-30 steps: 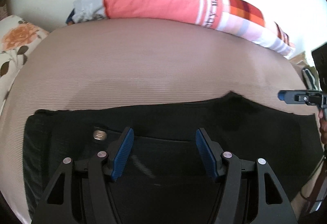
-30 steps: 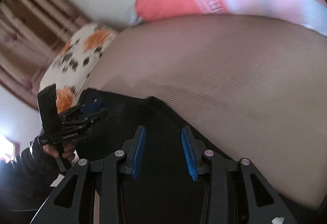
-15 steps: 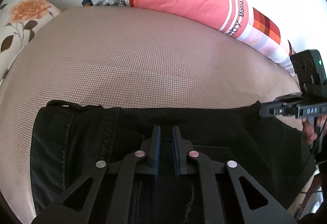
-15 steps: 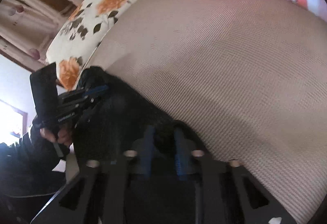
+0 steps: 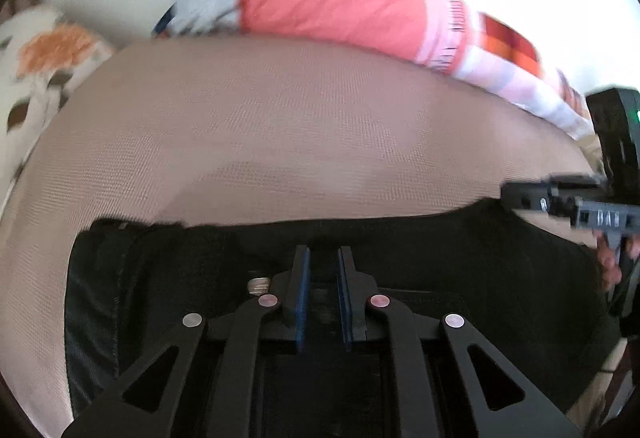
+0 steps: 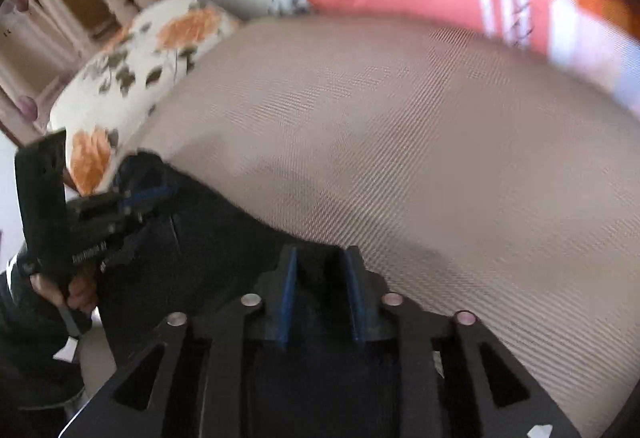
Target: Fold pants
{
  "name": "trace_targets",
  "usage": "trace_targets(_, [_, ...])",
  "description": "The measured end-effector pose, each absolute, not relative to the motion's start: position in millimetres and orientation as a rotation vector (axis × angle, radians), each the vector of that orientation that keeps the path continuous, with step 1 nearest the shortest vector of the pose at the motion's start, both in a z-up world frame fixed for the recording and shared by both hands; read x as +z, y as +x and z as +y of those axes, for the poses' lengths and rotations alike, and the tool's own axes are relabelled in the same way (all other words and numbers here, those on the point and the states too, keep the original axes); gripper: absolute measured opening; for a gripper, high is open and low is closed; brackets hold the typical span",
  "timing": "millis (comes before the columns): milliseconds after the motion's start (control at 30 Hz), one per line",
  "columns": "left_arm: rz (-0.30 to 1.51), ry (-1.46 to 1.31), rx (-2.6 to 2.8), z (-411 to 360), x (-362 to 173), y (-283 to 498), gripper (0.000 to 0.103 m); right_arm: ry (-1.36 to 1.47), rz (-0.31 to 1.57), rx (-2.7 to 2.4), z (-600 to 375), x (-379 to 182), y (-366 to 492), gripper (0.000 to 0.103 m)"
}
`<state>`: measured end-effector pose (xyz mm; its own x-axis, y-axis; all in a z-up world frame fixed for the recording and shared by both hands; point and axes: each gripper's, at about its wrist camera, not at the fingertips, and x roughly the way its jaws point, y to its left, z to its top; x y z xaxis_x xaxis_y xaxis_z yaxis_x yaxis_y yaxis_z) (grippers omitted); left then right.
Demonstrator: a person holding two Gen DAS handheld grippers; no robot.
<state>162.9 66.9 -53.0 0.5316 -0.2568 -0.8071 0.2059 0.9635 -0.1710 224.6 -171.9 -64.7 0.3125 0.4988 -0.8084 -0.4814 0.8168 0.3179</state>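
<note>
Both grippers, left (image 5: 322,274) and right (image 6: 320,278), jaws narrow, clamping black pants (image 5: 460,250) on bed (image 5: 280,142)

Matt black cloth pants (image 5: 440,250)

The black denim pants (image 5: 440,258) ran off the bottom of the left wrist picture, so their lower part could not be seen. The black left gripper (image 5: 322,294) covered the cloth under it, and whether its blue pads (image 5: 302,298) pinched the cloth could not be told. The long pink and orange striped pillow (image 5: 340,2) was blurred, and its letters were too smeared to read. In the right wrist picture the black right gripper (image 6: 320,286) hid the pants' edge. The white pillow with orange flowers (image 6: 152,50) was blurry too.
</note>
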Motion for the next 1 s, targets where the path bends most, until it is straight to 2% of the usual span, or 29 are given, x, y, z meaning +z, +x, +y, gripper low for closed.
trace_targets(100, [0.919,0.005,-0.381,38,-30,151,0.015,0.067,1.026,0.600,-196,-43,204,0.024])
trace_targets(200, [0.950,0.030,-0.523,0,-20,152,0.015,0.050,1.017,0.503,-222,-38,176,0.024])
trace_targets(433, [1.080,-0.023,-0.624,-65,-49,181,0.015,-0.013,1.062,0.301,-263,-61,133,0.024])
trace_targets(700, [1.119,-0.065,-0.622,-86,-75,217,0.014,-0.085,1.036,0.172,-264,-77,125,0.023])
trace_targets(1000, [1.067,0.026,-0.580,-99,-68,215,0.015,0.043,1.034,0.167,-275,-74,135,0.026])
